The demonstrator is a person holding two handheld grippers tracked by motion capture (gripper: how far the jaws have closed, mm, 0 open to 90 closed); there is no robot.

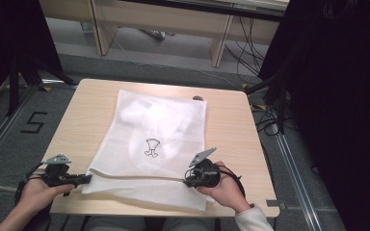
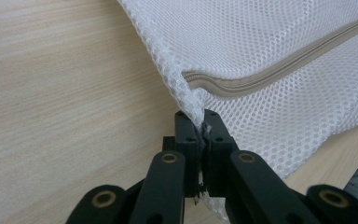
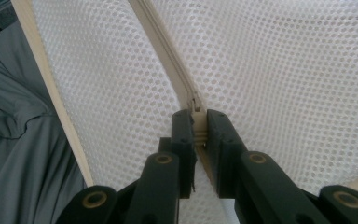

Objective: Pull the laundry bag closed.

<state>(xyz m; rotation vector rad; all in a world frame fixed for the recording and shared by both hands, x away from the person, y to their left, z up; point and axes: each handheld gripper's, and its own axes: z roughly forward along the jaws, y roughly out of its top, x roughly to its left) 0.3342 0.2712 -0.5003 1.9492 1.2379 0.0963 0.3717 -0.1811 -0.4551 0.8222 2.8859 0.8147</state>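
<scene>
A white mesh laundry bag [image 1: 159, 139] lies flat on the wooden table [image 1: 231, 120], with white cloth and a small black drawing showing through it. A beige zipper [image 1: 135, 177] runs across its near end. My left gripper [image 1: 87, 179] is shut on the bag's near left corner [image 2: 193, 100], just past the zipper's end [image 2: 242, 84]. My right gripper [image 1: 187, 182] is shut on the zipper pull [image 3: 196, 109], with mesh [image 3: 279, 70] spreading to both sides of the zipper track [image 3: 161, 46].
The table's near edge [image 1: 164, 212] lies just under the bag's end. A small dark object [image 1: 198, 98] sits at the far edge beside the bag. Black stands and cables [image 1: 270, 110] crowd the floor to the right; a tripod leg [image 1: 14, 82] stands at left.
</scene>
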